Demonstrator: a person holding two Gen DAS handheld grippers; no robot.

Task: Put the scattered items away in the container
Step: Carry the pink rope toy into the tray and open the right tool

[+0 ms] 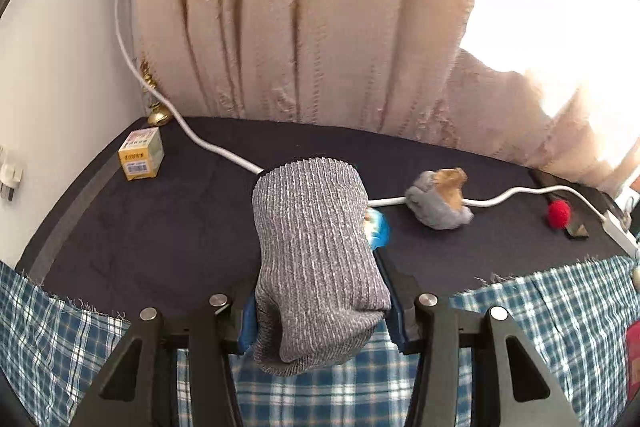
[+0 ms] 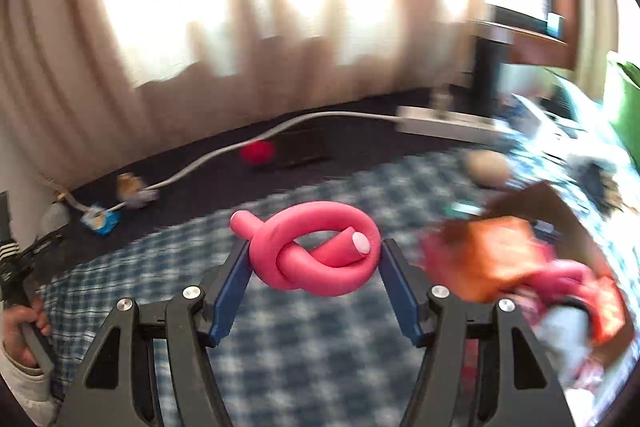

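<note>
**Both my grippers carry soft items**

My left gripper [image 1: 320, 311] is clamped on one grey knit glove [image 1: 316, 259], limp and light, above the dark table [image 1: 160, 227]. My right gripper [image 2: 314, 267] squeezes one pink knotted foam curler [image 2: 316, 251], springy, held across its loop. One cardboard box [image 2: 540, 267] waits right.

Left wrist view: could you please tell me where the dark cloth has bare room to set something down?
Bare: between the yellow box and the grey sock. Crowded: right of the sock, around the cable, grey bundle and red ball.
</note>
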